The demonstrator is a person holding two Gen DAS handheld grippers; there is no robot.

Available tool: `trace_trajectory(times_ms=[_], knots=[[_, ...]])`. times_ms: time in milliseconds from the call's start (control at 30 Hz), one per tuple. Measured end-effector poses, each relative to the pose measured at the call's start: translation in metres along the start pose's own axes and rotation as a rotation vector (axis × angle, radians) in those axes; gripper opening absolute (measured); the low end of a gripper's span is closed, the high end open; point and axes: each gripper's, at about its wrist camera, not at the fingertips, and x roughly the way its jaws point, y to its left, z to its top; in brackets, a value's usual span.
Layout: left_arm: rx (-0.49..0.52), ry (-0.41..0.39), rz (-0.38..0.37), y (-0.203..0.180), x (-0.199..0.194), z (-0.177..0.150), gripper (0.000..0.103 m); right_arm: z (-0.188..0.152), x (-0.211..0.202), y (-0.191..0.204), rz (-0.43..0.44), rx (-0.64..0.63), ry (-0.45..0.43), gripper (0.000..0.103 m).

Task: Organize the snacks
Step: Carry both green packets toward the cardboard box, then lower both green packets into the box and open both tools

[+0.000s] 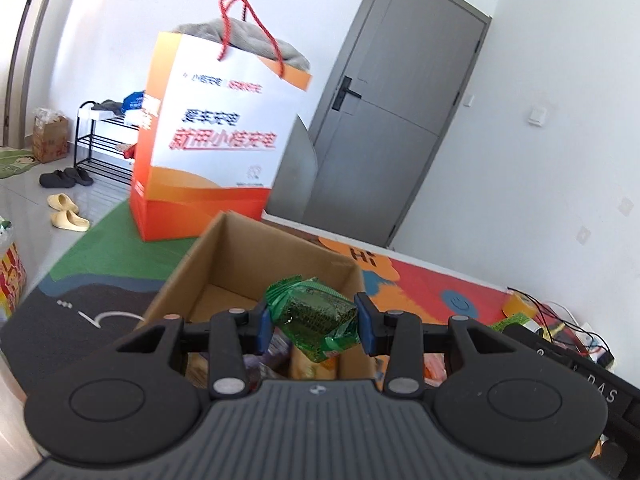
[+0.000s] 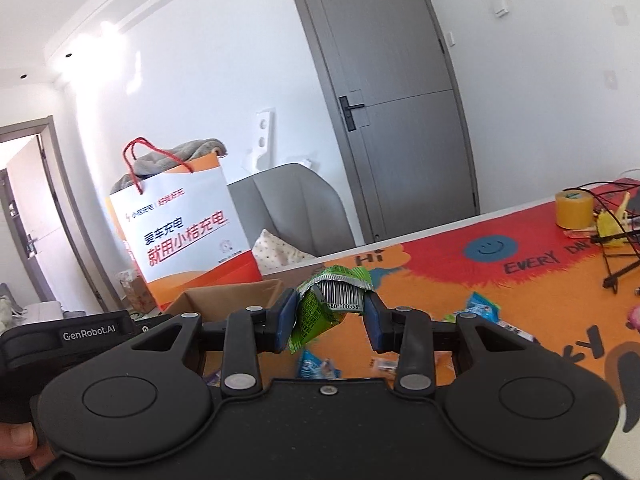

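My left gripper (image 1: 316, 322) is shut on a green snack packet (image 1: 316, 316) and holds it over the near part of an open cardboard box (image 1: 256, 256). Other snack packs (image 1: 308, 364) lie in the box under the fingers. My right gripper (image 2: 330, 316) is shut on a green snack packet with a barcode (image 2: 328, 304), held above the colourful mat (image 2: 440, 280) to the right of the box (image 2: 224, 296). The left gripper's body (image 2: 88, 336) shows at the left of the right wrist view. Blue snack packs (image 2: 482, 308) lie loose on the mat.
An orange and white paper bag (image 1: 216, 136) with grey cloth stands behind the box. A roll of yellow tape (image 2: 574, 208) and black cables (image 2: 616, 232) lie at the mat's far right. A grey chair (image 2: 288, 200) and a grey door (image 2: 392, 100) are behind.
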Motion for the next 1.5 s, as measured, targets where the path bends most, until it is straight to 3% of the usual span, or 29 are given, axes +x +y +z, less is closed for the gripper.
trace_trajectory(times_ms=[400, 467, 933, 1033, 1133, 1300, 1500], knots=[[-0.06, 0.016, 0.035, 0.038, 0.025, 0.013, 0.04, 0.0, 0.038, 0.048, 0.06, -0.056, 0.05, 0.037], [-0.069, 0.014, 0.042, 0.042, 0.027, 0.015, 0.044, 0.0, 0.044, 0.055, 0.071, -0.067, 0.058, 0.037], [-0.177, -0.019, 0.084, 0.078, 0.01, 0.022, 0.049, -0.011, 0.085, 0.089, 0.117, -0.074, 0.127, 0.037], [-0.191, -0.013, 0.083, 0.084, 0.01, 0.022, 0.051, -0.011, 0.096, 0.093, 0.13, -0.051, 0.133, 0.044], [-0.197, -0.012, 0.088, 0.089, 0.01, 0.02, 0.056, -0.01, 0.098, 0.093, 0.127, -0.029, 0.146, 0.046], [-0.201, -0.016, 0.098, 0.09, 0.007, 0.017, 0.076, -0.012, 0.086, 0.084, 0.106, 0.005, 0.147, 0.051], [-0.175, -0.011, 0.083, 0.081, 0.001, 0.01, 0.084, -0.013, 0.065, 0.068, 0.069, 0.036, 0.143, 0.056]])
